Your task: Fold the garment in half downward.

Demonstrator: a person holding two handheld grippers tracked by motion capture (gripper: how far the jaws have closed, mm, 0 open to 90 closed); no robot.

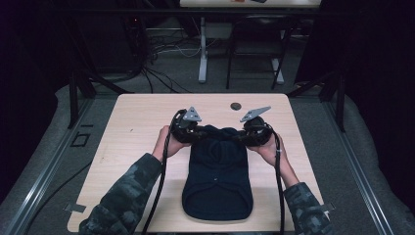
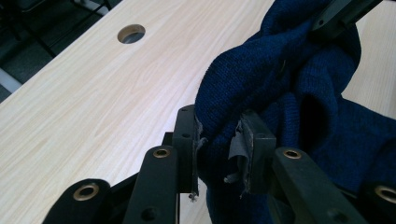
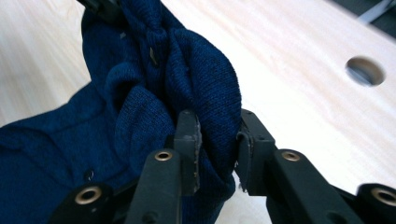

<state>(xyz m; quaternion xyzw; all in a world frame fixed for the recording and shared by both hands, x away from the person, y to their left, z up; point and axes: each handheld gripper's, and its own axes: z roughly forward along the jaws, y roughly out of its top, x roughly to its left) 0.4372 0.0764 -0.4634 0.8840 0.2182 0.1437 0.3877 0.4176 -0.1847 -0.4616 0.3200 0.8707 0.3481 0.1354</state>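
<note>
The navy knit garment [image 1: 218, 181] lies flat on the table [image 1: 137, 127], its far edge lifted between both grippers. The left gripper [image 2: 219, 144] pinches a bunched fold at one far corner; the right gripper [image 3: 217, 140] pinches the other.

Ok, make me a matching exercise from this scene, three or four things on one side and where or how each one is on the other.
Things:
1. dark blue knitted garment
2. left tongs
3. right tongs
4. round hole in the light wooden table

States:
A. near the table's far edge
B. clamped on the garment's far left corner
C. lying mostly flat on the table
D. clamped on the garment's far right corner

Pairs: 1-C, 2-B, 3-D, 4-A
</note>
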